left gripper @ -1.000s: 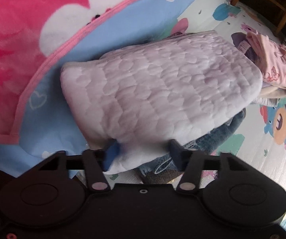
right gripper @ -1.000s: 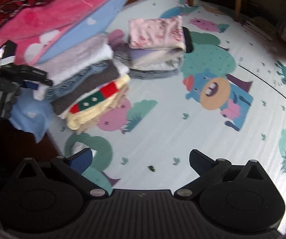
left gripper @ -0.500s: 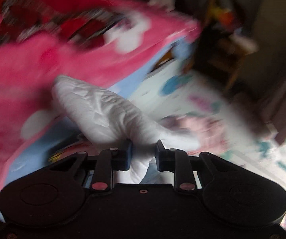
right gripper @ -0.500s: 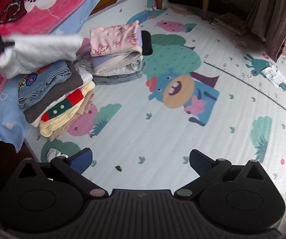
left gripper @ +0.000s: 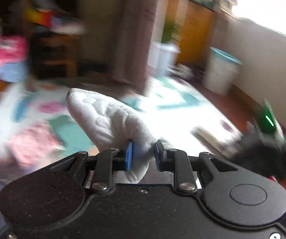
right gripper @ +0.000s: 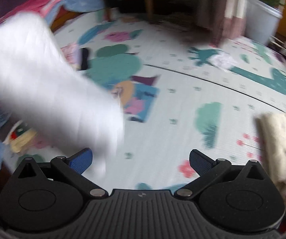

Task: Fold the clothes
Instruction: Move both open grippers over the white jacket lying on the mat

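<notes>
Left wrist view: motion blur smears the background; the pink pile (left gripper: pixel 31 139) at lower left is unreadable, and a dark shape (left gripper: pixel 262 151) at right cannot be identified. Right wrist view: the white garment (right gripper: pixel 43 83) is blurred, cut off at the left edge, and hides the stacked clothes (right gripper: pixel 21 137) behind.

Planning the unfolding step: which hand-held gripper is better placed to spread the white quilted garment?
Right. The right hand-held gripper is open and free beside the white quilted garment; the left hand-held gripper already clamps it.
</notes>
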